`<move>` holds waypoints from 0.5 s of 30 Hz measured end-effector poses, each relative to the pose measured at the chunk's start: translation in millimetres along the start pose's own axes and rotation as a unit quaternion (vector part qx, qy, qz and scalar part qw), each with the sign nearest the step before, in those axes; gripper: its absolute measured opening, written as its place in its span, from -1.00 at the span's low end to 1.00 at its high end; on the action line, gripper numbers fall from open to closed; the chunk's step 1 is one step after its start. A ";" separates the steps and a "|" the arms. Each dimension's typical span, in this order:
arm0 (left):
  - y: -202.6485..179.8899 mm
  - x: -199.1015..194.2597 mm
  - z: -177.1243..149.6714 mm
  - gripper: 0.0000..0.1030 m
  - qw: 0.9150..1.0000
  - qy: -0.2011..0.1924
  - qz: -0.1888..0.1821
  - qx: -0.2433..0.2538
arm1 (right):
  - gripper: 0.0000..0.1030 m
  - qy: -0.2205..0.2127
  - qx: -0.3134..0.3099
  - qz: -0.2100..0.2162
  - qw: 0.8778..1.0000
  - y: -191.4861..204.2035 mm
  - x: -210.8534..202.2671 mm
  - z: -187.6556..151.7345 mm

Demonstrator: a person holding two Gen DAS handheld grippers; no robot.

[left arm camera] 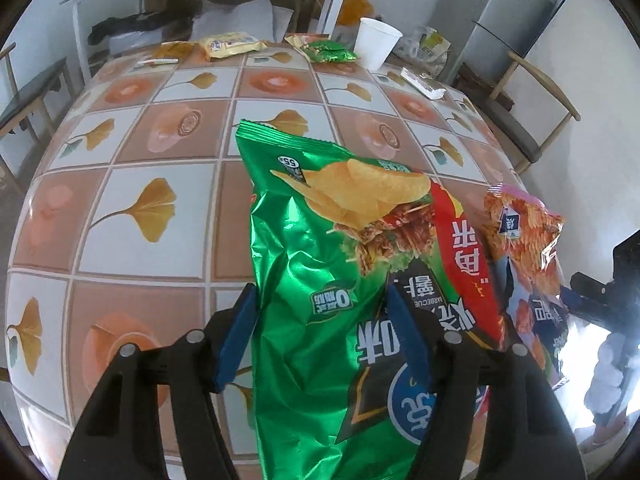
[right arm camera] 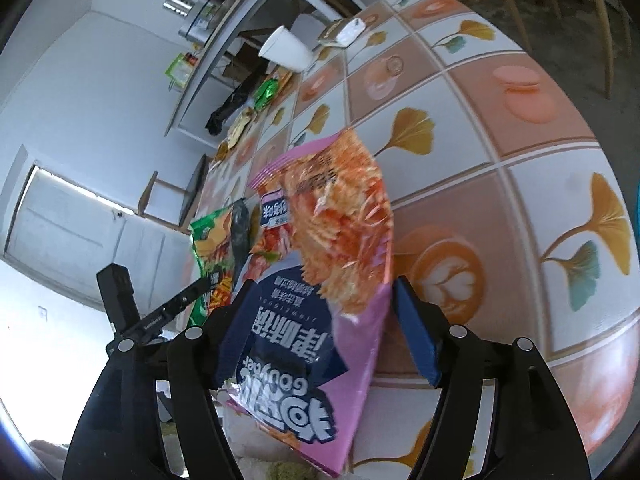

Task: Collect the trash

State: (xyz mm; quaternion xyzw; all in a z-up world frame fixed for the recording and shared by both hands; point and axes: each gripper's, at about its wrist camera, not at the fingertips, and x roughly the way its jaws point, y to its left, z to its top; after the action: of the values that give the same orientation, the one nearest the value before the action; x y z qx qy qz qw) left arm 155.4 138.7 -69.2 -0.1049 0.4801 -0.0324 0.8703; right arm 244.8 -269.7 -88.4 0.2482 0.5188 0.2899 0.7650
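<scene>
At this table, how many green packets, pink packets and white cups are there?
Green packets: 2, a big bag and a small packet
Pink packets: 1, a pink bag
White cups: 1, a cup
Total: 4

The desk wears a checked cloth of peach and white squares with golden ginkgo leaves. At centre frame lies a shiny green chip bag; lower centre in the right wrist view, a pink bag with a navy panel. The cup at upper right is white.
</scene>
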 end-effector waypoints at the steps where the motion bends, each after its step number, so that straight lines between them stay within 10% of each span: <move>1: -1.4 -1.1 -1.1 0.19 1.000 -0.001 0.003 0.002 | 0.16 0.001 -0.001 -0.004 1.000 1.6 1.5 -0.3; 15: -17.4 -10.0 -10.1 -0.10 0.998 -0.028 0.030 0.038 | -0.53 -0.005 -0.019 -0.060 0.998 8.6 6.8 -8.7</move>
State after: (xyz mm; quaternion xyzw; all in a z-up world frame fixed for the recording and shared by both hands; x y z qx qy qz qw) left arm 142.2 121.8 -62.4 -0.0583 0.4571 -0.0219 0.8872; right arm 237.0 -258.2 -89.9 0.2037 0.5232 0.2518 0.7882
